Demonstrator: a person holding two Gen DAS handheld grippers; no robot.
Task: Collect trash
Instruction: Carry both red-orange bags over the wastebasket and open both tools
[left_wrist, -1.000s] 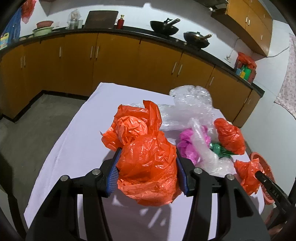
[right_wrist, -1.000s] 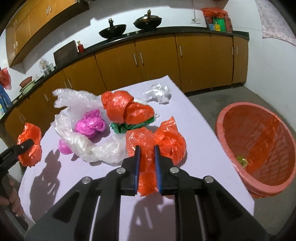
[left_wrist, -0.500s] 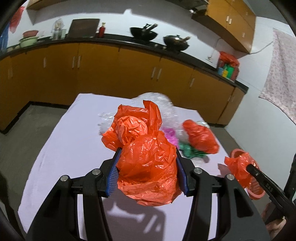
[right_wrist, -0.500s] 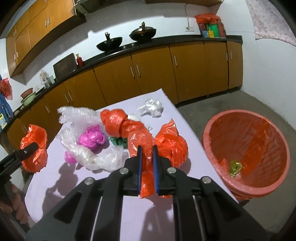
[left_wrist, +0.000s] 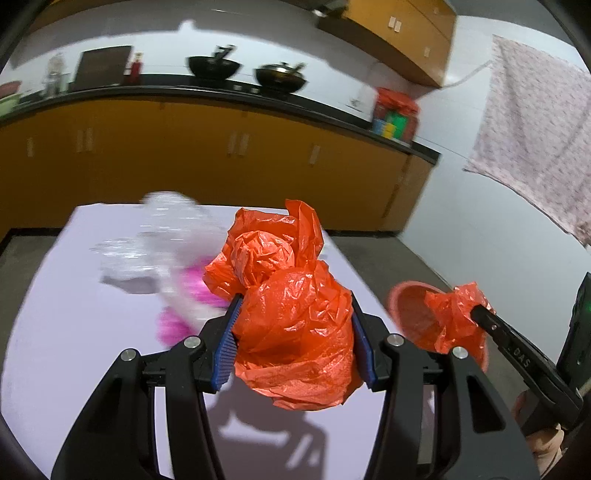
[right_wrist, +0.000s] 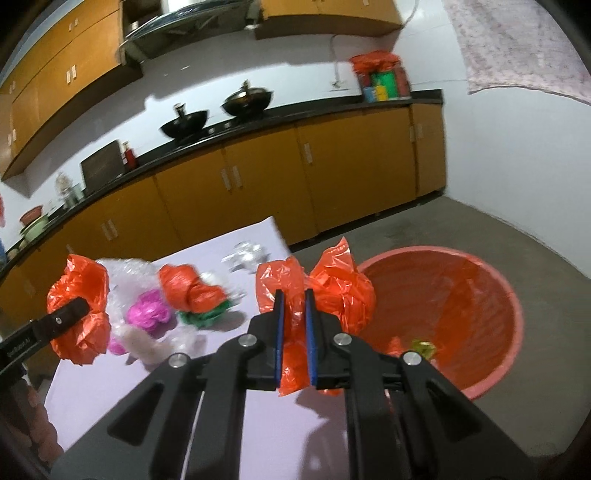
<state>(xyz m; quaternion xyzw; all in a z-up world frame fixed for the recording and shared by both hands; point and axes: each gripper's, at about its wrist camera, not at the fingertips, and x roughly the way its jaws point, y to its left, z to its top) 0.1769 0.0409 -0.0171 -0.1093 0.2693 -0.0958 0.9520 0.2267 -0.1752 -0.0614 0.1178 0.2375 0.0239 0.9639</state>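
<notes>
A round orange plastic basket (right_wrist: 491, 317) stands on the floor, right of the white-covered table (right_wrist: 258, 435). The left gripper (left_wrist: 293, 341) clamps a big crumpled orange plastic bag (left_wrist: 291, 332). The right gripper (right_wrist: 294, 325), nearly closed, pinches a smaller orange bag (right_wrist: 343, 291) near the basket rim. Both look light, soft and slippery; bunched folds give the surest hold.

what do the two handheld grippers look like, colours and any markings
Both the left gripper and the right gripper are matte black plastic, with angular linkage arms joined by round silver pivot pins. The jaws carry blue ribbed pads on their inner faces. Seen from the side, each finger bears small white lettering, too blurred to read fully. No cables or sleeves are visible.
</notes>
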